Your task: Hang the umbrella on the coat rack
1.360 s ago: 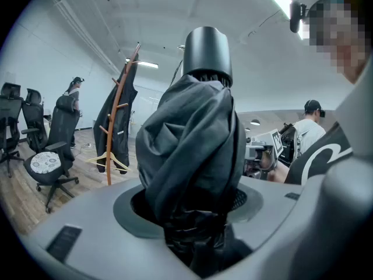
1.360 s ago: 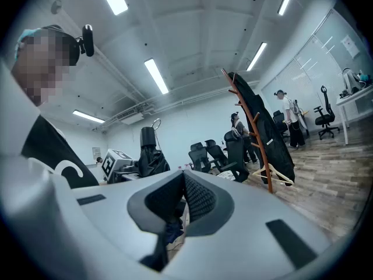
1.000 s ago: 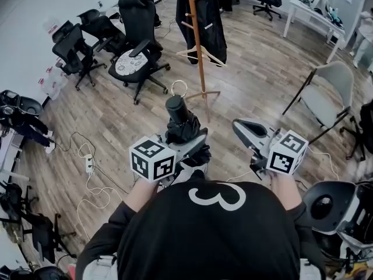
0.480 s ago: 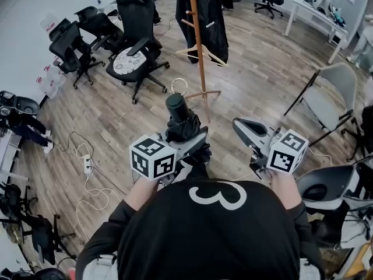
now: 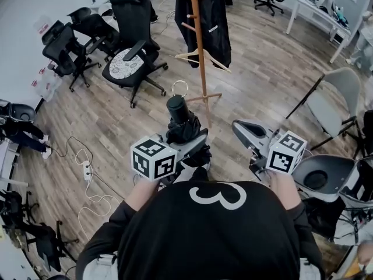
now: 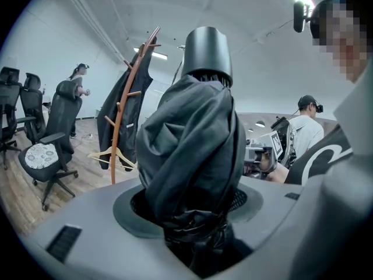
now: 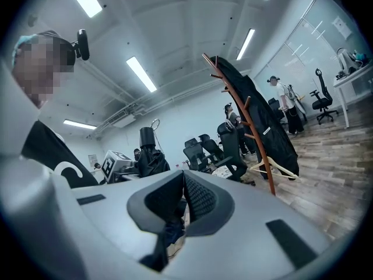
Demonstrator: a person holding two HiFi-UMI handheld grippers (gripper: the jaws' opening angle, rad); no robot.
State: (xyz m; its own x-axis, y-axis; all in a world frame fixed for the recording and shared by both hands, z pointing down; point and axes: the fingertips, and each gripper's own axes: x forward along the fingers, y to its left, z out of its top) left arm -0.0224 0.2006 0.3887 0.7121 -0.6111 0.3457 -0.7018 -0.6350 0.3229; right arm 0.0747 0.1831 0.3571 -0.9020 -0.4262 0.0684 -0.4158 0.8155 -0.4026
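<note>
A folded black umbrella (image 5: 178, 114) stands upright in my left gripper (image 5: 189, 139), which is shut on its bunched fabric; a round black cap and a wire ring (image 5: 179, 88) top it. In the left gripper view the umbrella (image 6: 192, 150) fills the middle between the jaws of my left gripper (image 6: 192, 214). The wooden coat rack (image 5: 198, 37) stands ahead on the plank floor with a black coat and a bare wooden hanger (image 5: 204, 57) on it. My right gripper (image 5: 246, 130) is held beside the umbrella, shut and holding nothing. The rack (image 7: 247, 118) and the umbrella (image 7: 148, 153) show in the right gripper view beyond my right gripper (image 7: 183, 194).
Black office chairs (image 5: 131, 57) stand left of the rack. A grey folding chair (image 5: 332, 101) and another black chair (image 5: 317, 179) are on the right. A power strip with cables (image 5: 87, 168) lies on the floor at left. A white table (image 5: 317, 10) is far right.
The room has slid slightly in the head view, and the black chair at lower right has come closer. Both grippers keep their pose, the umbrella still gripped.
</note>
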